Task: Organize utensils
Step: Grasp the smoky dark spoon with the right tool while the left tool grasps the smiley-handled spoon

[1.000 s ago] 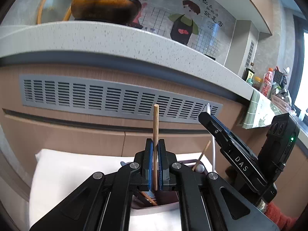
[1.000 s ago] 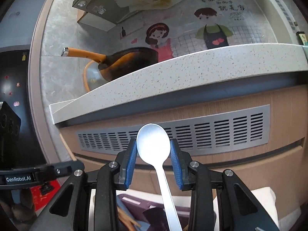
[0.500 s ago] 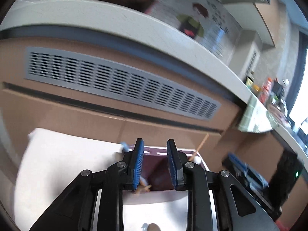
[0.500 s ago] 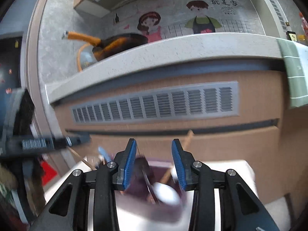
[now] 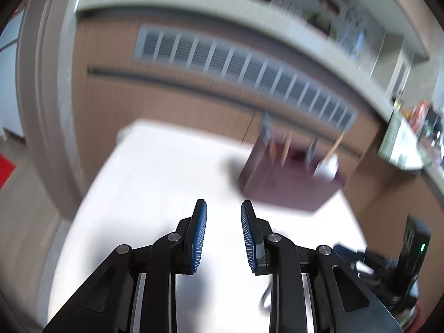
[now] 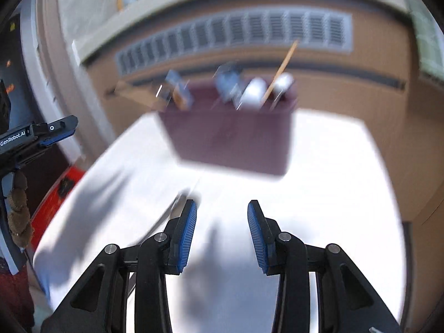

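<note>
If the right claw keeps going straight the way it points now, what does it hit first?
Probably the white tabletop in front of the open right claw, just short of the dark purple utensil holder; blur makes depth uncertain.

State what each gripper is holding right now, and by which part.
Nothing. The left gripper and right gripper both stand open and empty above the white table.

left tongs [image 5: 223, 208] parted, nothing held; right tongs [image 6: 222, 206] parted, nothing held
</note>
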The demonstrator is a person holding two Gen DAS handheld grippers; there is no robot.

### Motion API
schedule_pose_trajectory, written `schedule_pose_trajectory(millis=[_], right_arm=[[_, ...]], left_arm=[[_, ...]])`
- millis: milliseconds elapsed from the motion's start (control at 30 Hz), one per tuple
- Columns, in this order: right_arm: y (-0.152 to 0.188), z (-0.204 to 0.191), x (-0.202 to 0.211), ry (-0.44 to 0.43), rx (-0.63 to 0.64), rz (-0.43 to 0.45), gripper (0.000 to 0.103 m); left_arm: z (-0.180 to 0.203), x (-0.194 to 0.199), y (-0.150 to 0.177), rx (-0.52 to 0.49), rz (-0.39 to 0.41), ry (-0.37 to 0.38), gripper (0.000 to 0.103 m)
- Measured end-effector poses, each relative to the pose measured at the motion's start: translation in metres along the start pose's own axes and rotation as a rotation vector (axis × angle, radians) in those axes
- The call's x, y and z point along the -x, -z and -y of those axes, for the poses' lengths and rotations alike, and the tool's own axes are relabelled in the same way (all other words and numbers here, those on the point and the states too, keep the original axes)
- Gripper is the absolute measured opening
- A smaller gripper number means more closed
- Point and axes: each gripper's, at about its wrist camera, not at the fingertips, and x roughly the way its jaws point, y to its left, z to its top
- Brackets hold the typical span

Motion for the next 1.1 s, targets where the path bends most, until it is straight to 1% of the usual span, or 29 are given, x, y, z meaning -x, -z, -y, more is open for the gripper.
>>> schedule_pose_trajectory(millis=[33, 100, 200, 300, 433, 533, 667, 733, 967, 1100], right_arm=[[0.006, -0.007, -0.006, -0.012, 0.008, -0.028, 0.036], [0.015, -0.02, -0.02, -0.019, 0.014, -0.074, 0.036], [0.018, -0.033, -0.038, -0.009, 0.025, -0.127, 0.036], [0.018, -0.043, -0.051, 0.0, 0.035, -0.171, 0.036], [0.014, -0.057, -0.061, 0.039, 0.09, -0.179, 0.036], [0.008, -0.062, -0.069, 0.094, 0.137, -0.181, 0.034], [-0.004, -0.06, -0.081, 0.121, 0.168, -0.183, 0.034], [-0.005, -0.057, -0.08, 0.11, 0.167, -0.187, 0.03], [0.014, -0.029, -0.051, 0.116, 0.201, -0.189, 0.03], [0.029, -0.001, -0.026, 0.14, 0.173, -0.191, 0.031]], left_arm=[[-0.004, -0.003, 0.011, -0.012, -0.033, -0.026, 0.027], [-0.007, -0.006, 0.027, -0.042, -0.071, -0.072, 0.027], [-0.007, -0.009, 0.043, -0.081, -0.099, -0.105, 0.027], [-0.003, -0.01, 0.048, -0.095, -0.107, -0.098, 0.027], [-0.001, -0.008, 0.047, -0.098, -0.105, -0.081, 0.027], [-0.002, -0.008, 0.047, -0.101, -0.105, -0.073, 0.027], [-0.002, -0.01, 0.049, -0.094, -0.118, -0.059, 0.027], [-0.001, -0.011, 0.049, -0.098, -0.123, -0.054, 0.027], [0.006, -0.015, 0.053, -0.105, -0.139, -0.043, 0.027], [0.014, -0.017, 0.054, -0.124, -0.151, -0.031, 0.027]])
